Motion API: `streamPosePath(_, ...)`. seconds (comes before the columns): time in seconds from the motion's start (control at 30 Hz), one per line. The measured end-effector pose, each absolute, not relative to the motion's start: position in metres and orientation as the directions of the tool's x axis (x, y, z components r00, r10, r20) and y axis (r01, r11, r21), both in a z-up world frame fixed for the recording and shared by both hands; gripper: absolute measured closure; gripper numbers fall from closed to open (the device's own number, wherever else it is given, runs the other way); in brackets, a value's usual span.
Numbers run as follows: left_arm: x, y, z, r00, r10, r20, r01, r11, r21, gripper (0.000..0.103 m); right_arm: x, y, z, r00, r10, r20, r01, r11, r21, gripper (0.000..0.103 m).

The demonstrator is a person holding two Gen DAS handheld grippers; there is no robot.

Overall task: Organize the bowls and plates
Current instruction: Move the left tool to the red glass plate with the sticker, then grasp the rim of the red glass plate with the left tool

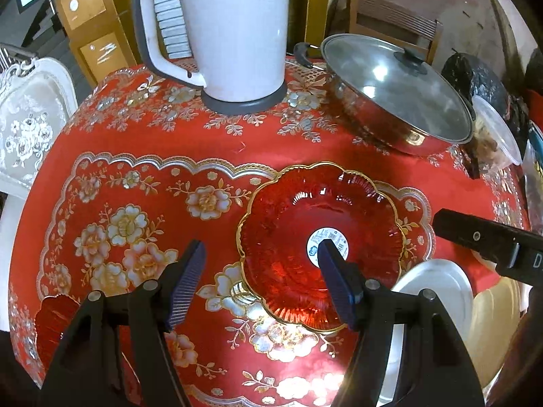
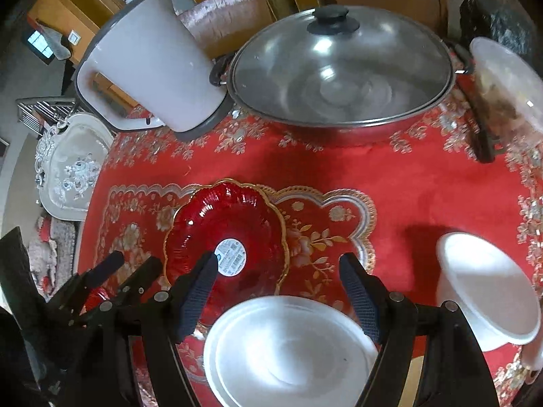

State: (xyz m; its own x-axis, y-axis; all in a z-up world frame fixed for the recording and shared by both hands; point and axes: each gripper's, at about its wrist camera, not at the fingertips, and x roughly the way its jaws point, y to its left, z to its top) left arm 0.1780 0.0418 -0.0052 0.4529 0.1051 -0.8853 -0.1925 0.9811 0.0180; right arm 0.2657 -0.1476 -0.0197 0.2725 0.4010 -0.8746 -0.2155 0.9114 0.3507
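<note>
**Both Grippers Open Above the Table**

The left gripper (image 1: 263, 259) is being held above the tablecloth (image 1: 135, 135) with its jaws spread wide and nothing between them. In the left wrist view, its right finger (image 1: 336, 285) is being seen over the sticker (image 1: 328, 242) at the centre of the red plate (image 1: 305, 210), while its left finger (image 1: 186, 285) is being seen over bare cloth beside the plate. Whether either finger is touching the plate cannot be told.

The right gripper (image 2: 278, 288) is likewise being held wide open and empty. In the right wrist view, the white plate (image 2: 288, 352) is being framed between its fingers, near the front edge of the table. The red plate (image 2: 227, 237) is lying just beyond and to the left of the white plate; the two rims are being seen close together, and contact cannot be confirmed. The left gripper (image 2: 115, 271) is being seen at the lower left of this view.

A white bowl (image 2: 488, 291) is resting on the cloth to the right of the white plate, apart from it. A second piece of red glassware (image 1: 54, 318) is being partly shown at the near left edge of the table, behind the left gripper's body.

At the far side of the table, a white kettle (image 1: 230, 34) is standing upright on its dark base. A lidded steel pan (image 1: 397, 98) is being seen to its right, with a clear plastic tub (image 2: 509, 78) beyond the pan.
</note>
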Motion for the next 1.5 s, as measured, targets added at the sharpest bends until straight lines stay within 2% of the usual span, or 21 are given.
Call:
streamPosePath(1.0, 0.195, 0.049, -0.029, 0.412, 0.126, -0.902, -0.214, 0.976, 0.039, 0.035, 0.285, -0.132, -0.05, 0.205, 0.355, -0.912, -0.205, 0.927, 0.315, 0.027)
streamPosePath(1.33, 0.202, 0.058, -0.043, 0.373, 0.09, -0.923, -0.238, 0.971, -0.001, 0.035, 0.293, -0.125, -0.062, 0.17, 0.316, -0.933, -0.195, 0.939, 0.283, 0.027)
streamPosePath(1.5, 0.206, 0.062, -0.053, 0.341, 0.067, -0.938, -0.257, 0.966, -0.024, 0.035, 0.299, -0.126, -0.072, 0.127, 0.34, -0.932, -0.166, 0.933, 0.318, 0.027)
